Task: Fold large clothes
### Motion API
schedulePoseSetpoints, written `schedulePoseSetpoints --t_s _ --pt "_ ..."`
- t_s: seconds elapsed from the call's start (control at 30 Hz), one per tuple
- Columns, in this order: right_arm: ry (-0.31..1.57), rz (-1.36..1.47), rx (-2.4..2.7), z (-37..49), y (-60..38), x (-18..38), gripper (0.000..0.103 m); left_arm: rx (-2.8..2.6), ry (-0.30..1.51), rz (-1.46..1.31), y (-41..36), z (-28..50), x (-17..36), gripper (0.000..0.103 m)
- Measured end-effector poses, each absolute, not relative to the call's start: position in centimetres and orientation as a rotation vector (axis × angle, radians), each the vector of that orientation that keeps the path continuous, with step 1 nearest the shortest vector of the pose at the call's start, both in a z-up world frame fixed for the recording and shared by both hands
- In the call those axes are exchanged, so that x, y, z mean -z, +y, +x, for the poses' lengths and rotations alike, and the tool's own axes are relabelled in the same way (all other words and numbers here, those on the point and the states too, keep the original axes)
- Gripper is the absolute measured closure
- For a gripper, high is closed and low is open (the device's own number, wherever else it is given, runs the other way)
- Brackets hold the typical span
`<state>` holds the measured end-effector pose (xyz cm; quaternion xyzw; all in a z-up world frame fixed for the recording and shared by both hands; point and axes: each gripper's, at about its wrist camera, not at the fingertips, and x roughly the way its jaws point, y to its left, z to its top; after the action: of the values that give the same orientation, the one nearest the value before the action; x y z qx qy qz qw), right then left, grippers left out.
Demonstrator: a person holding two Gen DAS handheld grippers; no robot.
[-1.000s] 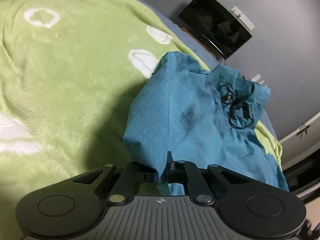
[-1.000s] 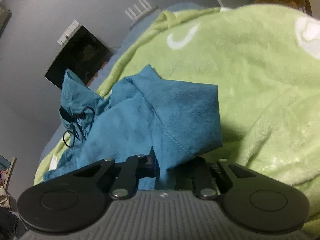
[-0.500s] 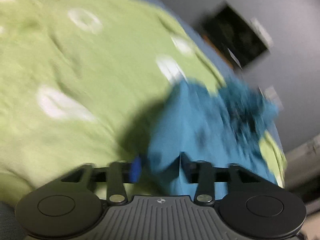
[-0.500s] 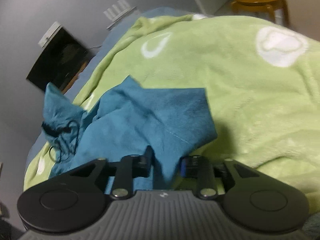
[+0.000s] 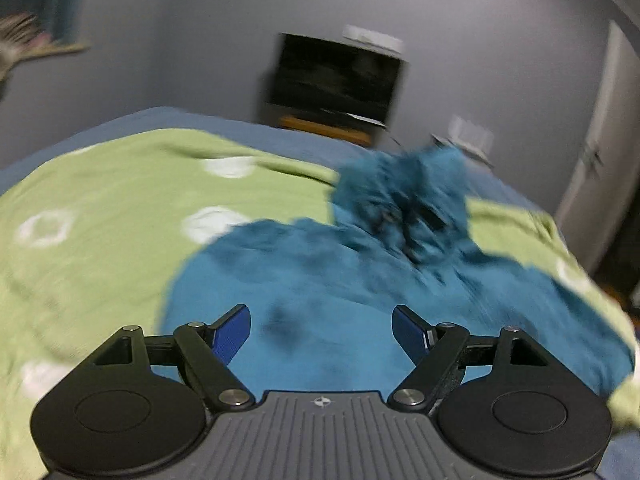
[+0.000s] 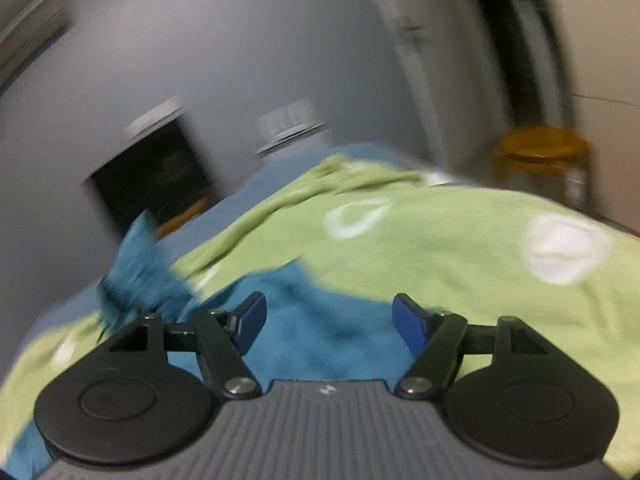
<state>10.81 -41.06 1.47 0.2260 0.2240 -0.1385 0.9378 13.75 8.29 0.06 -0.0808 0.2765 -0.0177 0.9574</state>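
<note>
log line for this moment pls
step: fold laid down | left gripper: open, jaws just opened, nothing between | right gripper: same | teal garment: lying on green blanket

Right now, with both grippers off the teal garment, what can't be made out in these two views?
- Garment's fold lines and hood cords: left view, motion blur.
- Garment's near edge: both views, hidden behind the left gripper and right gripper, both open with nothing between the pads.
- Garment's far end: right view, smeared by blur.
- Dark screen contents: both views, blurred.
- Blanket's near part: cut off by the frame edges.
</note>
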Motion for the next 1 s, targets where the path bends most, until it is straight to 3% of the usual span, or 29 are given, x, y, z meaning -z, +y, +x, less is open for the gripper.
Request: schedulePoseSetpoints --t_s 0.17,0.4,0.5,0.67,0.77,1.0 --pt "0.636 0.392 0.148 15.0 -39.3 1.0 0.033 0.097 0.603 -0.104 4.8 17.2 2.1 0.023" --pt "0.812 0.295 0.149 20.2 -38.2 5.3 0.033 0.043 0.742 -0.069 5.6 23.0 7.8 0.023" --pt "0.739 0.269 0.119 20.6 -37.6 5.1 0.033 0.040 0.759 -0.123 6.9 23.6 9.8 0.023" --pt "0.600 0.326 -0.018 22.9 -36.9 2.2 0.033 0.057 0.684 -0.177 7.9 23.3 8.7 0.021" --pt "0.566 0.365 -0.079 27.0 -36.7 0.3 0.033 0.043 0.620 -0.200 8.4 23.2 7.9 0.016" --pt "0.480 0.353 -0.135 40.0 -33.5 -2.7 0.033 0.037 0.636 -0.166 8.4 24.5 9.8 0.016"
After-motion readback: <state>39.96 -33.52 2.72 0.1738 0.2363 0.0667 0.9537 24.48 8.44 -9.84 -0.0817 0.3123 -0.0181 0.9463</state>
